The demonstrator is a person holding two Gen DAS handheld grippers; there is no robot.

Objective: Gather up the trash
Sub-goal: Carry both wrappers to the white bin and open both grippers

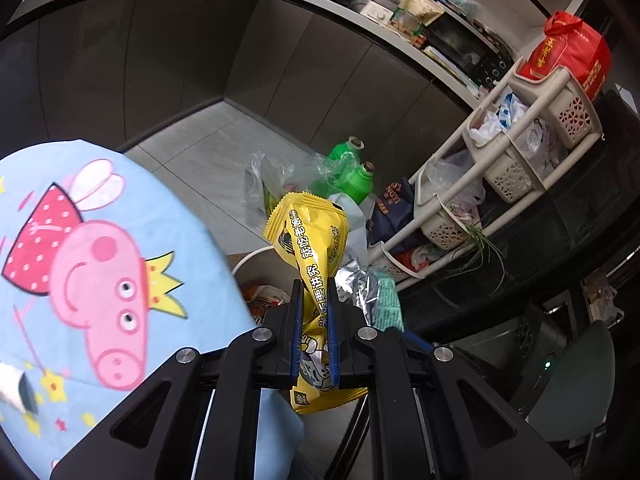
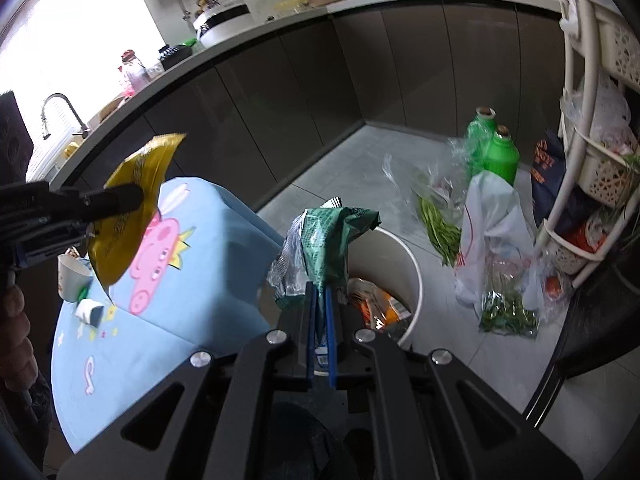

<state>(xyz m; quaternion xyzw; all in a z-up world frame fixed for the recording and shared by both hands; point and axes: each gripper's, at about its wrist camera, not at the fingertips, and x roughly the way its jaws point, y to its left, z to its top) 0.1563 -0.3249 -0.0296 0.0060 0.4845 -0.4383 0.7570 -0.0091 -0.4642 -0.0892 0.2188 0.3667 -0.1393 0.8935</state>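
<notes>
My left gripper (image 1: 314, 296) is shut on a yellow snack wrapper (image 1: 310, 236) and holds it in the air beside the round table, above the white trash bin (image 1: 256, 262). It also shows in the right wrist view (image 2: 132, 196), with the yellow wrapper (image 2: 128, 208) over the blue tablecloth. My right gripper (image 2: 320, 292) is shut on a green snack wrapper (image 2: 328, 244) with clear plastic hanging from it, held just left of the white trash bin (image 2: 400, 256). The bin holds several wrappers.
A round table with a blue Peppa Pig cloth (image 2: 168, 280) carries a white cup (image 2: 70, 280) and a small crumpled scrap (image 2: 90, 310). On the floor are two green bottles (image 2: 498, 152), plastic bags, green beans (image 2: 438, 228) and a white basket rack (image 1: 516, 148). Dark cabinets run behind.
</notes>
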